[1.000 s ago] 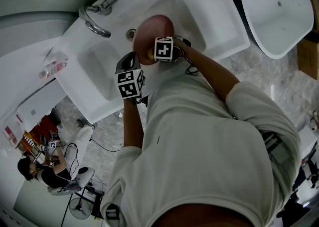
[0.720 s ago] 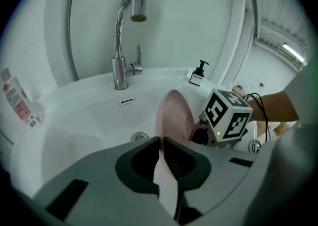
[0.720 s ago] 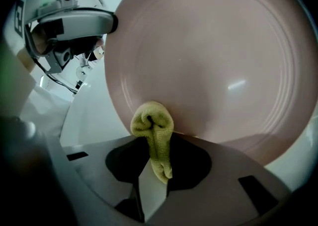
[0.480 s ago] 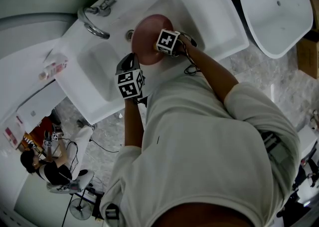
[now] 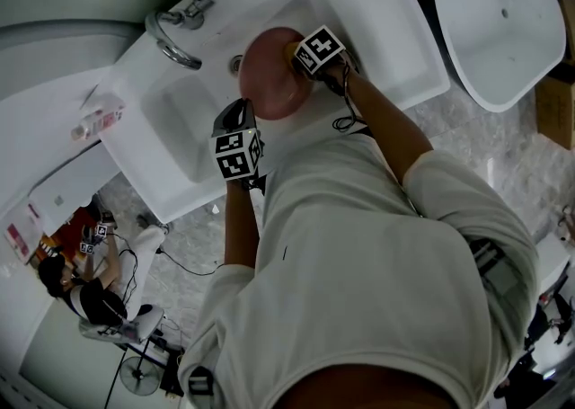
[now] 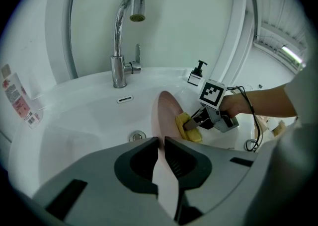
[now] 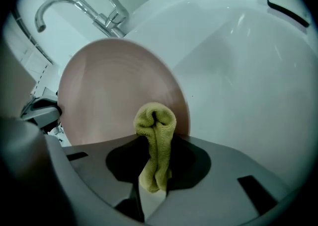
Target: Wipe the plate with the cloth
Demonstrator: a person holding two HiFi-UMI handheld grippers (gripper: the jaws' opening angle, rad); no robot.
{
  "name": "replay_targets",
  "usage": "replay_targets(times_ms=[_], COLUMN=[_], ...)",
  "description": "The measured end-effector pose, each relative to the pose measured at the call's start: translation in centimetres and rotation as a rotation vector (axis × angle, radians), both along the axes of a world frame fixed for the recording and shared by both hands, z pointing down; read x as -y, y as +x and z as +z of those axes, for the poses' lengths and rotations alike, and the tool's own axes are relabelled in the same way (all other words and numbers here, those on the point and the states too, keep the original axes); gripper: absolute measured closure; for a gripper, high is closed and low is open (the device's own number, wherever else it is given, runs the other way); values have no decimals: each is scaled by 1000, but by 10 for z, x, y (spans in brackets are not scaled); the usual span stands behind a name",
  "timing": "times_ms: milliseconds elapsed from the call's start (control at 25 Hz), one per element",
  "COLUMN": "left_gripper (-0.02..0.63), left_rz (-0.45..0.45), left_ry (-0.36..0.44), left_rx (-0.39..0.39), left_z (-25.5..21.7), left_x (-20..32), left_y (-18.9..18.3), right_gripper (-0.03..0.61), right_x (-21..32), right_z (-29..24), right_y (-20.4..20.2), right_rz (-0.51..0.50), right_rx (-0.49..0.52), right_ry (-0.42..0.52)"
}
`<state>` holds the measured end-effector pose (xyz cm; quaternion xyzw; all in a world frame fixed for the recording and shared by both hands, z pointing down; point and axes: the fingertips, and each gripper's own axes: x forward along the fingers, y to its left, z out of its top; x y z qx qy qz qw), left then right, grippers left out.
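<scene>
A round pink plate [image 5: 269,70] [image 7: 114,93] stands on edge over the white sink basin [image 5: 193,124]. My left gripper [image 6: 161,143] is shut on the plate's near rim [image 6: 166,115] and holds it upright. The right gripper [image 7: 154,168] is shut on a folded yellow cloth [image 7: 155,140] [image 6: 189,126], whose bunched tip presses against the plate's face near its lower right edge. In the head view the right gripper [image 5: 314,55] sits at the plate's right side and the left gripper [image 5: 235,142] below it.
A chrome tap [image 6: 121,36] [image 5: 172,34] rises behind the basin, with a drain [image 6: 137,135] below it. A tube [image 5: 94,121] lies on the left counter, a soap pump [image 6: 198,71] at the back right. A second white basin [image 5: 499,16] lies to the right.
The right gripper with the cloth has slid up and to the right across the plate toward its far edge. The left gripper and the plate have stayed put.
</scene>
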<state>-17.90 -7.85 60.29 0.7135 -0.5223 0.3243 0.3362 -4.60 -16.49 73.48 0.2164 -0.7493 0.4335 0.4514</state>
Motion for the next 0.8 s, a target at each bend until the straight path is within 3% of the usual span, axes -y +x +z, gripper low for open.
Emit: replay_targets(times_ms=[200,400,680,800], left_gripper=[555,552,549,549], left_rz=[15,14,-1,-23], left_ry=[7,0,-9,-22], left_rx=[-5,-6,-7,-27], left_z=[-3,-3,-3,-1], left_x=[2,2,3,2], left_y=[4,4,2,1], right_gripper=[489,491,491,491], right_x=[22,33,23,4], right_z=[-8,-27,-63,-71], right_y=[-7,-30,-71,-88], right_rz=[64,36,-121,-248], right_rx=[7,45,118,124], right_ry=[35,107,225,277])
